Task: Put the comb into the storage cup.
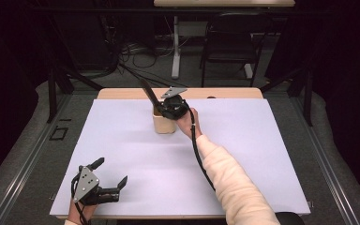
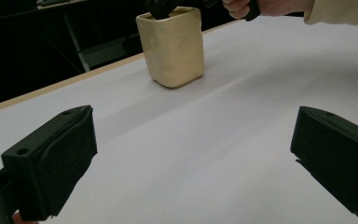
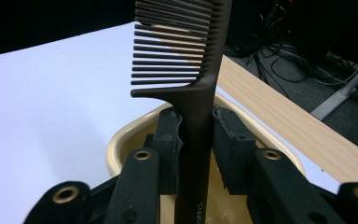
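Note:
A black comb (image 1: 148, 93) with a long handle stands tilted in a cream square cup (image 1: 164, 123) at the far middle of the white table top (image 1: 253, 140). My right gripper (image 1: 162, 111) hangs over the cup's mouth, shut on the comb's handle. In the right gripper view both pads (image 3: 168, 140) press the comb (image 3: 186, 56) just under its teeth, with the cup's rim (image 3: 121, 140) below. My left gripper (image 1: 111, 171) rests at the near left corner, open with nothing in it. In the left gripper view its jaws frame bare table and the cup (image 2: 172, 46) stands farther off.
The table's wooden far edge (image 1: 225, 93) runs right behind the cup. Beyond it are a black chair (image 1: 229, 42), a white desk leg (image 1: 176, 47) and cables on the floor. A sleeved forearm (image 1: 229, 178) crosses the table's near right.

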`<state>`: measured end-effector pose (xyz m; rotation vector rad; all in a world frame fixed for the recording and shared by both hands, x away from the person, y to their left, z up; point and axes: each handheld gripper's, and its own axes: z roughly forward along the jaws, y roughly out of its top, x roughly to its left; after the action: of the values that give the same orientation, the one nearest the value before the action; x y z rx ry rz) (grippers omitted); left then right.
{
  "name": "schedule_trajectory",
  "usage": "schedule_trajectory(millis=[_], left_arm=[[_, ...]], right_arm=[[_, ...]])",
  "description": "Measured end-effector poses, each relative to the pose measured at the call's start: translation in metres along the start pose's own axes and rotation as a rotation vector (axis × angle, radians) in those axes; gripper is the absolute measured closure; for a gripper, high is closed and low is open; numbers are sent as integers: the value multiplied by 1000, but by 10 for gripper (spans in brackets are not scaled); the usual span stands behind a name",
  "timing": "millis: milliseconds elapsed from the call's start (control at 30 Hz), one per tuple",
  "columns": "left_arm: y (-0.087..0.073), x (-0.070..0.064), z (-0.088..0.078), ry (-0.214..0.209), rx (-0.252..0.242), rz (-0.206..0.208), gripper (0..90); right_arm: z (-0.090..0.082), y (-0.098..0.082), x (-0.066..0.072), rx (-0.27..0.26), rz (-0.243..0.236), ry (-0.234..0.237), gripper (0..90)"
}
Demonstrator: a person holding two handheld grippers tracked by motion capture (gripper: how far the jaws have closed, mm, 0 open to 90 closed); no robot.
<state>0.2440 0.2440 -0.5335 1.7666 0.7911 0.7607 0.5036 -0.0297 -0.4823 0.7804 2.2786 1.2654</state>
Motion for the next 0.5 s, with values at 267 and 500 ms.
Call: schedule_trajectory(millis=[267, 500], left_arm=[[0, 0, 0, 1, 1, -2, 4], [0, 0, 0, 1, 1, 1, 4]], right_arm=[[0, 1, 2, 19, -13, -9, 660], [-10, 4, 0, 10, 17, -3, 476]])
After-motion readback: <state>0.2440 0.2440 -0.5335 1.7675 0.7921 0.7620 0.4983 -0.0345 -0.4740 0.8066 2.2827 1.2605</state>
